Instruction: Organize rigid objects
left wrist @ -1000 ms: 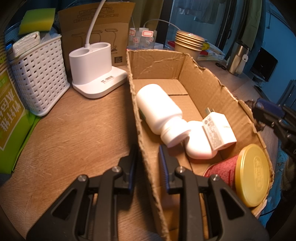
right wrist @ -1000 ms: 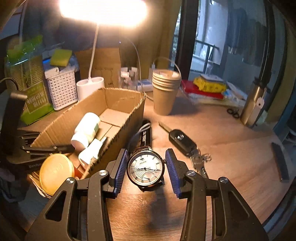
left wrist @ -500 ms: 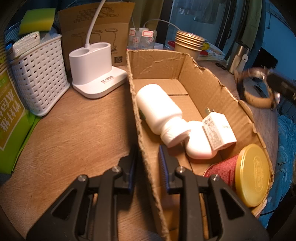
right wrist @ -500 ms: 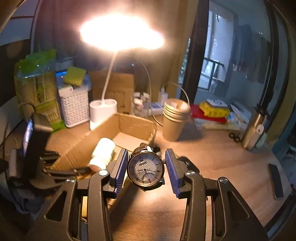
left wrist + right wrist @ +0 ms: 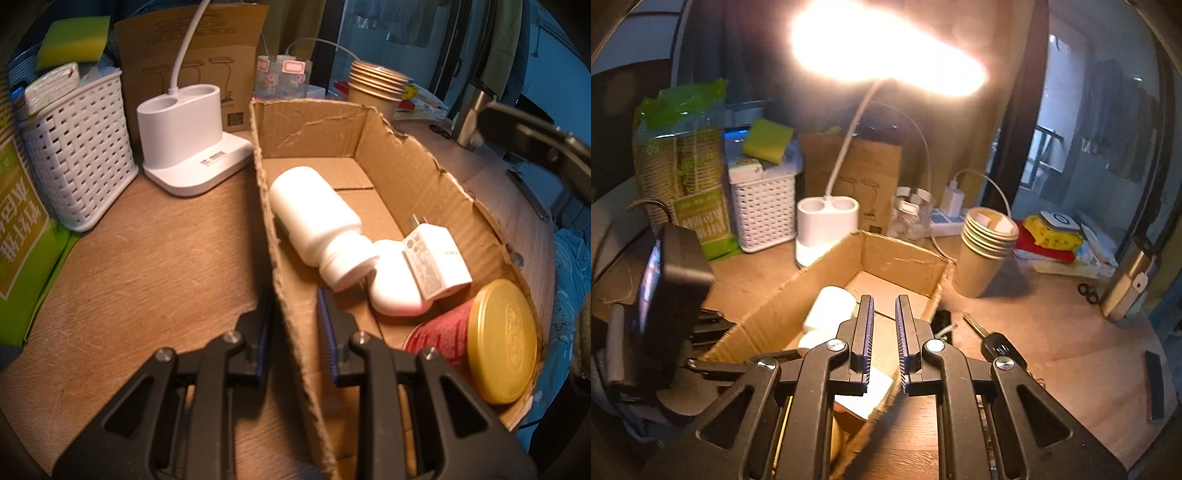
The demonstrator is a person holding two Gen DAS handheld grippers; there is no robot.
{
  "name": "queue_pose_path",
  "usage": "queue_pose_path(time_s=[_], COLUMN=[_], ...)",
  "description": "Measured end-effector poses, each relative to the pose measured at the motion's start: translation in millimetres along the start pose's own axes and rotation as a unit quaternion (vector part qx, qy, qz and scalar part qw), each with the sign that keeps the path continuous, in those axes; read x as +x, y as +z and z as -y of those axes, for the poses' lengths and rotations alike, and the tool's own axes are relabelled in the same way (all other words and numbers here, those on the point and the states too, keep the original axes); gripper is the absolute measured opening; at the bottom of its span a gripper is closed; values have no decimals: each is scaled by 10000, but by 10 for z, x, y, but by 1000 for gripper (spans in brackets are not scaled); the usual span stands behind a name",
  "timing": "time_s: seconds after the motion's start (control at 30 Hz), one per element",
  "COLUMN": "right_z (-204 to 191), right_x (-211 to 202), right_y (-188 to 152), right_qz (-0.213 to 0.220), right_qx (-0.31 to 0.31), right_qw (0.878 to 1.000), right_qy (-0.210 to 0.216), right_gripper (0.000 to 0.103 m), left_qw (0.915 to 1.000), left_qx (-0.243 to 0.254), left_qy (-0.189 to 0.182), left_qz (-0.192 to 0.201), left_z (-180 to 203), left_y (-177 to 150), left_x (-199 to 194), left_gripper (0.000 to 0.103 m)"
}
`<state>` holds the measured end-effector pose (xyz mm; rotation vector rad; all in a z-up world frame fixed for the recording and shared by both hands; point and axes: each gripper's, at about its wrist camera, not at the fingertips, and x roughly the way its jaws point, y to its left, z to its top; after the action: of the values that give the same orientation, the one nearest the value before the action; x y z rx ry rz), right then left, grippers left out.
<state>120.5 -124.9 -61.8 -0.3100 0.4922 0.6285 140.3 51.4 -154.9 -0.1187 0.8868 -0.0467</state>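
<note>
Where the lit lamp (image 5: 886, 70) glares, clutter rings the wooden desk (image 5: 1071, 332).

Little of the print can be read. The green and yellow packet (image 5: 22, 221) at the left edge of the left wrist view carries large white Chinese characters, cut off by the frame; the right wrist view shows the same kind of lettering on a green band of the packet (image 5: 700, 218) and pale digits that look like "50" near its top corner. The white plug adapter (image 5: 436, 262) in the cardboard box (image 5: 314, 125) bears fine grey rating print, too small to read. The brown carton (image 5: 192, 62) behind the white lamp base (image 5: 192, 147) shows line drawings of lamps and a small dark code square, not legible.
</note>
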Motion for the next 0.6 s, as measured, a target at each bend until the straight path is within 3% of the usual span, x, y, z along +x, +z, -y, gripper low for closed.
queue_pose_path(time_s=[0.23, 0.3, 0.47, 0.6], right_z=[404, 522, 816, 1061], right_x=[-211, -249, -273, -235], right_y=[-191, -304, -676, -968], right_qz=[1, -77, -322, -657], right_qx=[457, 590, 911, 1095], right_qw=[9983, 9972, 9923, 9855], right_qy=[-360, -454, -773, -1115], right_gripper=[15, 34, 60, 62], left_qw=[10000, 10000, 10000, 10000], left_qx=[1, 0, -1, -1], left_qy=[-2, 0, -3, -4], left_qz=[-1, -1, -2, -2], left_z=[0, 0, -7, -7], left_y=[-5, -8, -11, -11], left_x=[-4, -6, -2, -2], left_gripper=[25, 25, 25, 25])
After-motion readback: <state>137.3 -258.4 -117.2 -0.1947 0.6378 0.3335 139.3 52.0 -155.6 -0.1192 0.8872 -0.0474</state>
